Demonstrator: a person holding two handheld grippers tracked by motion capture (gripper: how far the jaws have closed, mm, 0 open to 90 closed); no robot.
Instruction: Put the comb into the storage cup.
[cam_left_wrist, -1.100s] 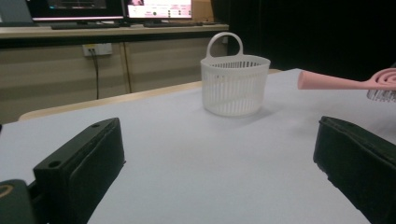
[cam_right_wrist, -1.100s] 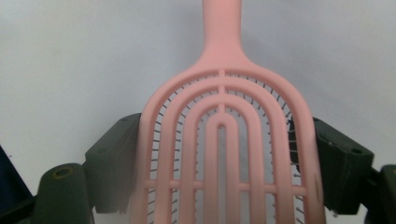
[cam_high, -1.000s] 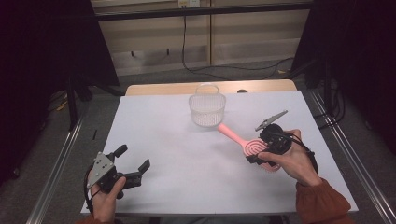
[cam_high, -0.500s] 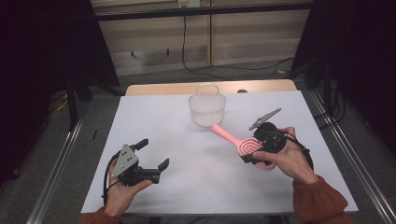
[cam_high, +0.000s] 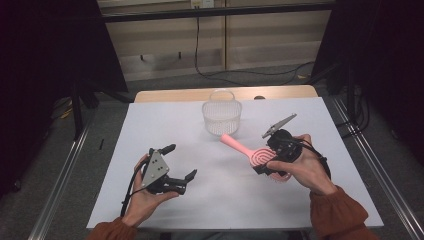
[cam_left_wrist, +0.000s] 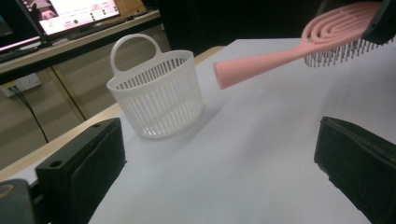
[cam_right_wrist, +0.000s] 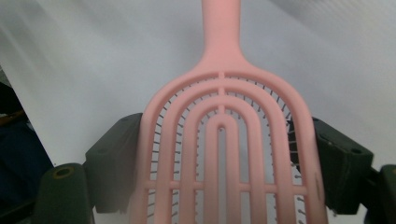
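A pink hairbrush (cam_high: 248, 151) is held above the white table by my right gripper (cam_high: 267, 162), whose jaws are shut on the brush's slotted head (cam_right_wrist: 224, 154). Its handle (cam_left_wrist: 261, 63) points toward a small white slatted basket (cam_high: 222, 116) that stands upright at the table's far middle. In the left gripper view the basket (cam_left_wrist: 156, 91) is ahead to the left and the brush crosses the upper right. My left gripper (cam_high: 181, 165) hovers open over the near left of the table, nothing between its pads (cam_left_wrist: 81, 168).
The white table top (cam_high: 165, 125) rests on a wooden table whose far edge (cam_high: 180, 95) shows behind the basket. Metal rails (cam_high: 65, 165) run along both sides on the floor. A cable (cam_high: 210, 70) lies on the floor beyond. A lit monitor (cam_left_wrist: 74, 11) stands behind the basket.
My left gripper has moved right and forward from the table's near-left corner toward the middle. The right gripper with the brush has shifted slightly left, toward the centre.
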